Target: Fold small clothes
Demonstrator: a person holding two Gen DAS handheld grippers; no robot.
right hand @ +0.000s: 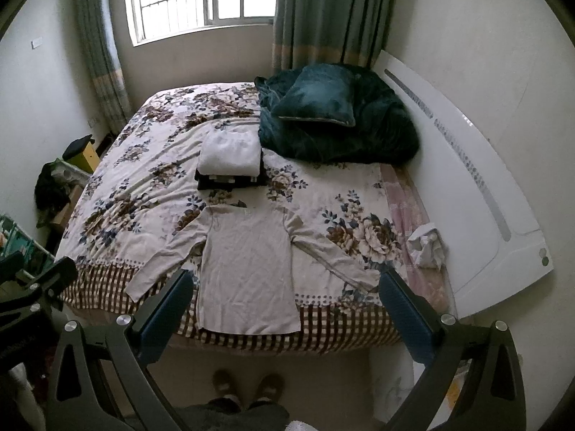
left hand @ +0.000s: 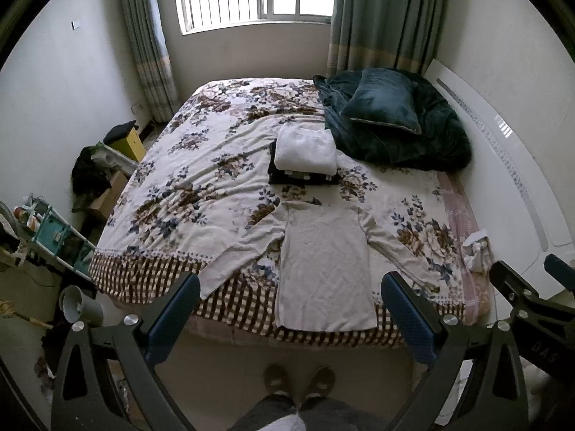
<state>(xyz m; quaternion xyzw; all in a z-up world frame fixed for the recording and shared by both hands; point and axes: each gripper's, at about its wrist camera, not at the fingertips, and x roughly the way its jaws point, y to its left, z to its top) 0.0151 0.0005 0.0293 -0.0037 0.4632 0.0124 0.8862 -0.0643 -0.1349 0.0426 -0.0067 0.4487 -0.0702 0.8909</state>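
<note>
Two tools, our left tool (left hand: 291, 309) and right tool (right hand: 282, 303), hang wide open above the bed's (left hand: 201, 179) near edge, gripping nothing. We see the cream long-sleeved shirt (left hand: 323, 262) spread flat at that edge, sleeves out, with a stack of folded clothes (left hand: 305, 158) beyond it toward the bed's middle.

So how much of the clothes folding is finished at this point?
Done: a folded pile sits mid-bed, a white piece on a dark one. In hand: nothing; the left gripper and right gripper hang open above the bed's edge. Left: the cream long-sleeved shirt lies flat, sleeves spread, unfolded.
</note>
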